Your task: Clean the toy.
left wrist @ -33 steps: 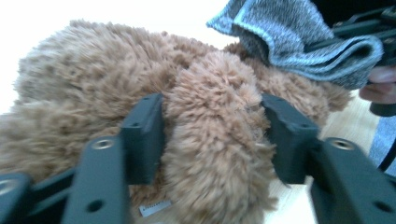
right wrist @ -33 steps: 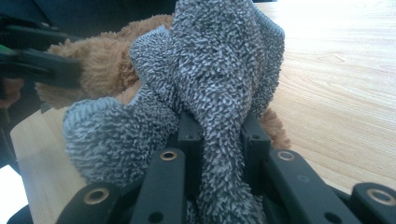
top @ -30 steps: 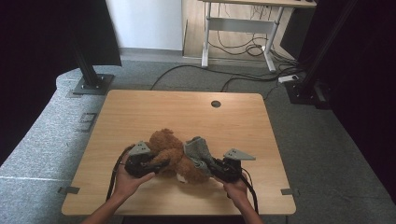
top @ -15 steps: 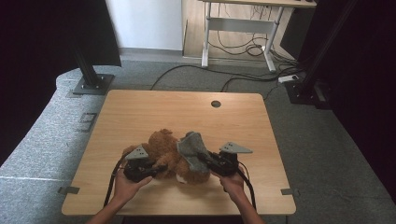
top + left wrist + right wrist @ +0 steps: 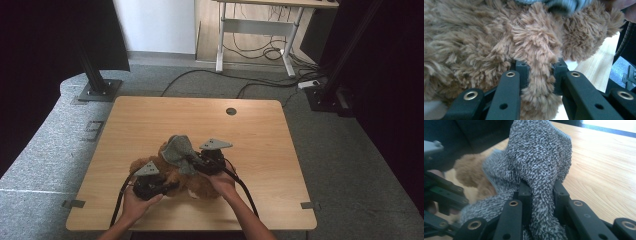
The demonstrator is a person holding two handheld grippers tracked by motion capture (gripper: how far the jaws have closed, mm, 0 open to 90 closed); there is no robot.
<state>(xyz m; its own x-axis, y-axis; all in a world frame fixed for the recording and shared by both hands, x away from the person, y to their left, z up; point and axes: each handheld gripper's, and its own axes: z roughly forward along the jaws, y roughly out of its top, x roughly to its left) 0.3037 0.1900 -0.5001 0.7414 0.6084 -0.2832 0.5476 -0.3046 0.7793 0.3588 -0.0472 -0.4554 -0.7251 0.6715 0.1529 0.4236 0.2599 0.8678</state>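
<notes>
My left claw [image 5: 537, 75] was clamped on a tuft of the brown plush toy [image 5: 499, 37]; its jaws had just been closing, and in the left gripper view a strand of shaggy fur ran down between the two black pads, pinched from both sides. From the high view that left claw [image 5: 167, 187] lay low at the toy's near side, my left hand [image 5: 132, 205] wrapped around its body.

My right claw [image 5: 540, 192] gripped the grey knitted garment [image 5: 539, 152], a fold of the speckled cloth squeezed between its pads and bunched up above them. In the high view the right claw [image 5: 192, 162] sat at the toy's far right side, with the grey knitted garment [image 5: 177, 150] draped over the top of the plush toy [image 5: 172, 175], and my right hand [image 5: 222, 182] just behind it.

The toy rested on the wooden bench [image 5: 150, 120], in its near half and close to the front edge, between my two hands. Bare wood stretched away beyond it toward a small round hole [image 5: 230, 111] near the far edge.
</notes>
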